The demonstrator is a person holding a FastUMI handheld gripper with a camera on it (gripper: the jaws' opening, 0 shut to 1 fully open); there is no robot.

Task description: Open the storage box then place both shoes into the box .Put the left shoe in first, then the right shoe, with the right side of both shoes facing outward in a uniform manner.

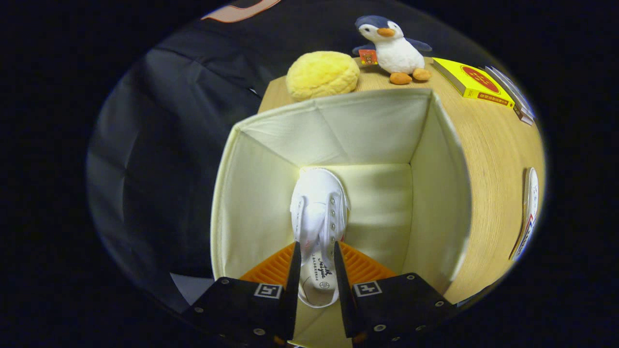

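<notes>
While the storage box [271, 193] stands open on the wooden bench [488, 159], the tool [316, 270] reaches down into it from above with a white shoe [319, 212] pinched between its two fingers [294, 270]. Both fingers press on the sides of the shoe near its heel opening, so the insole with its printed mark shows in the gap between them. The shoe points away from the tool, its toe toward the far wall of the box and its laces and eyelets facing up. It sits in the left half of the box's floor, and I cannot tell whether its sole touches the floor or hangs just above it. The box is cream-coloured fabric with soft walls, its near wall hidden under the tool.

The other shoe [528, 212] lies on the bench well to the right of the box, apart from it, seen at a steep angle with a coloured mark on its side. Beyond the box, near the bench's far edge, rests a round yellow cushion [322, 75], just behind the box's far wall. To its right stands a toy penguin [394, 48] with a small tag. Further right lies a yellow book [471, 84] with a red circle on its cover, and more books [515, 94] lie beside it.
</notes>
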